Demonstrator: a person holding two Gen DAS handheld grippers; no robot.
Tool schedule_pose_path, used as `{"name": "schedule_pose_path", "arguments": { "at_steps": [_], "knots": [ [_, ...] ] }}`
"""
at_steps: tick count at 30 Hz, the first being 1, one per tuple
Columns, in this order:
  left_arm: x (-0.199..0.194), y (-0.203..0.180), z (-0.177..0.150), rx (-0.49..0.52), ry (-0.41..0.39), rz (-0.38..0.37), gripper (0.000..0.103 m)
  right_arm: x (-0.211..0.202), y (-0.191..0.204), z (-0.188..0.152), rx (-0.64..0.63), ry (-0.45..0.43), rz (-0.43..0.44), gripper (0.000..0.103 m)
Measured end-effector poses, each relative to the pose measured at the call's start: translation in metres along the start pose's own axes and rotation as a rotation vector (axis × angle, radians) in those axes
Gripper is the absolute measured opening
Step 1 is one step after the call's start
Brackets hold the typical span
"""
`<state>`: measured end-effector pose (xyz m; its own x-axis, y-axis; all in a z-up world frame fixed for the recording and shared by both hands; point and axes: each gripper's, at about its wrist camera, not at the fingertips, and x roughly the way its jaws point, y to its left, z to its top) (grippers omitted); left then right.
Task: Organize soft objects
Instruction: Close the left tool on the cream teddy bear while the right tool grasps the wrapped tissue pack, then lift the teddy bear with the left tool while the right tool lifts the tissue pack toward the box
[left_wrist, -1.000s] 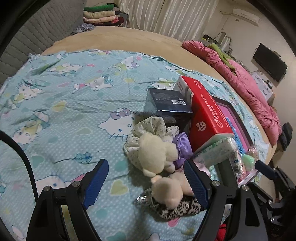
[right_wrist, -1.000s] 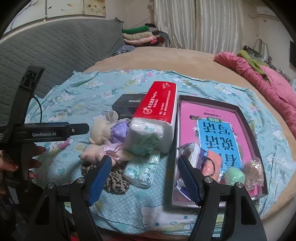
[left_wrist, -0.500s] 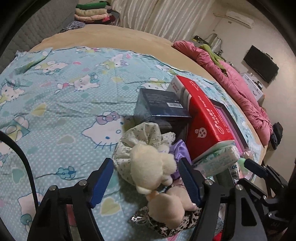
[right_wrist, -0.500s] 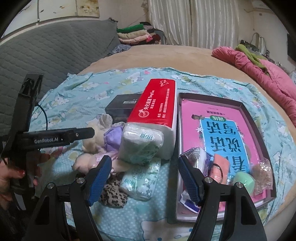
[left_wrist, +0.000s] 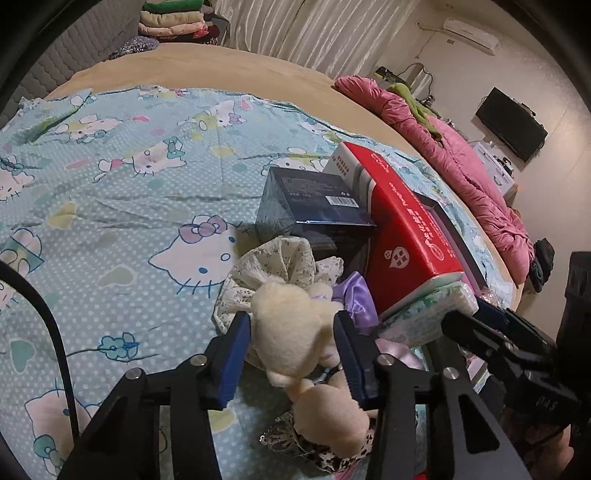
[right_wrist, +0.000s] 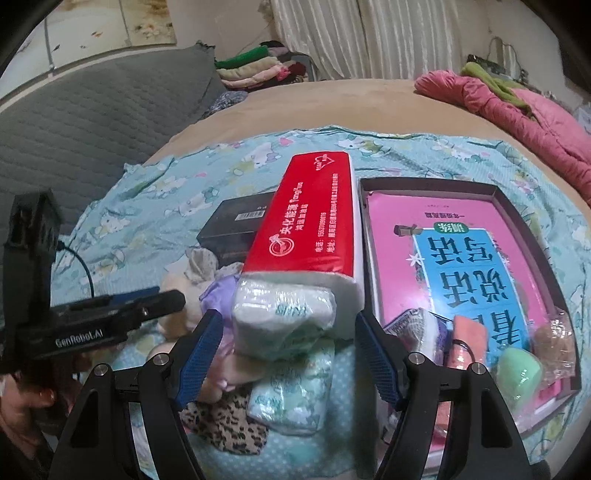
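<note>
A pile of soft things lies on the Hello Kitty sheet (left_wrist: 122, 206): cream plush toys (left_wrist: 291, 325), a floral cloth pouch (left_wrist: 280, 258), a purple satin piece (left_wrist: 356, 299) and a leopard-print item (right_wrist: 225, 424). My left gripper (left_wrist: 291, 354) has its blue jaws on both sides of the upper cream plush toy, pressing on it. My right gripper (right_wrist: 288, 354) is open, its jaws either side of a white-green tissue pack (right_wrist: 284, 317) that leans on a red tissue pack (right_wrist: 314, 218). A second tissue pack (right_wrist: 291, 398) lies below.
A dark box (left_wrist: 314, 203) stands behind the pile. A shallow tray (right_wrist: 502, 195) at the right holds a pink book (right_wrist: 458, 254), a green ball (right_wrist: 517, 373) and small packets. A pink quilt (left_wrist: 454, 151) lies at the bed's far right.
My left gripper has moved forward and narrowed its jaws around the cream plush toy. My right gripper has moved forward to the leaning tissue pack, still open.
</note>
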<state>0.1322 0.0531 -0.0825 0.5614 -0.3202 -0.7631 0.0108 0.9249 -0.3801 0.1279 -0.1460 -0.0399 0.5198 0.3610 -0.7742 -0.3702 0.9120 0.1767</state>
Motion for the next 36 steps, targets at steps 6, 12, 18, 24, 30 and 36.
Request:
{"name": "schedule_pose_path", "arguments": {
  "at_steps": [6, 12, 18, 24, 30, 36],
  "knots": [
    [0.003, 0.001, 0.0, -0.006, 0.01, 0.005, 0.046, 0.006, 0.004, 0.003, 0.005, -0.002, 0.027, 0.076],
    [0.006, 0.0, 0.002, -0.01, 0.01, -0.002, 0.043, 0.01, 0.001, 0.004, 0.012, -0.007, 0.036, 0.063],
    [0.006, 0.001, 0.003, -0.012, 0.008, 0.01, 0.034, 0.013, -0.001, 0.002, 0.001, -0.007, 0.033, 0.052],
    [-0.001, 0.002, 0.002, -0.017, -0.012, -0.008, 0.028, 0.007, 0.002, 0.001, -0.04, -0.022, 0.04, 0.047],
    [-0.023, -0.003, 0.003, -0.008, -0.084, -0.019, 0.028, -0.01, 0.005, 0.002, -0.07, -0.07, 0.04, 0.047],
    [-0.032, 0.001, 0.0, -0.026, -0.1, 0.002, 0.028, -0.024, -0.001, 0.004, -0.073, -0.097, 0.036, 0.047]
  ]
}}
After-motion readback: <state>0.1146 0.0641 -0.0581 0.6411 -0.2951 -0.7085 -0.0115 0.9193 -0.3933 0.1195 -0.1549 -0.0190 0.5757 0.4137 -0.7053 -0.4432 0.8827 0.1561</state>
